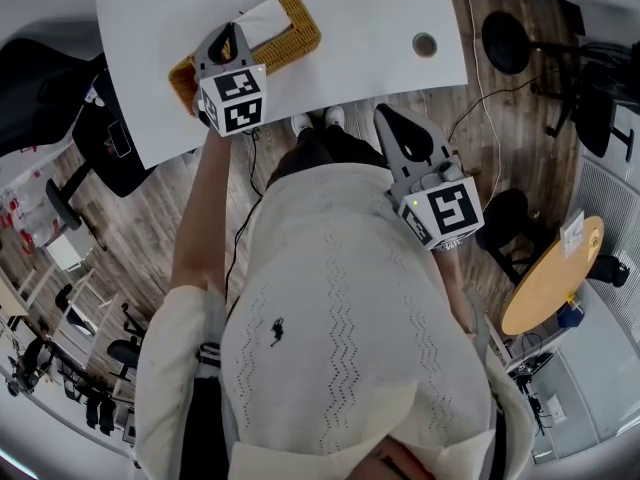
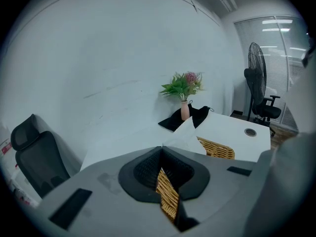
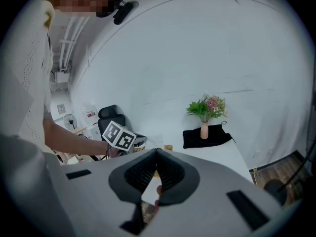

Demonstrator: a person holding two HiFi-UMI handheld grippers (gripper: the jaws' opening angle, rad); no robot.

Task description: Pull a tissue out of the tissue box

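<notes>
A woven wicker tissue box [image 1: 295,38] lies on the white table [image 1: 370,18], with a white tissue [image 1: 262,20] standing up out of its top. My left gripper [image 1: 229,28] hovers over the box's left half, jaws shut, tips right at the tissue's near edge. In the left gripper view the tissue [image 2: 186,134] rises just past the closed tips [image 2: 161,148], and I cannot tell whether any of it is pinched. My right gripper [image 1: 385,116] hangs off the table's front edge, over the floor, shut with nothing in it [image 3: 157,150].
A pink vase of flowers [image 2: 184,108] stands on a black cloth [image 2: 173,120] at the table's far end. The tabletop has a round cable hole [image 1: 424,43]. Black office chairs [image 1: 105,133], a standing fan [image 2: 256,75] and a round wooden table [image 1: 555,273] surround it.
</notes>
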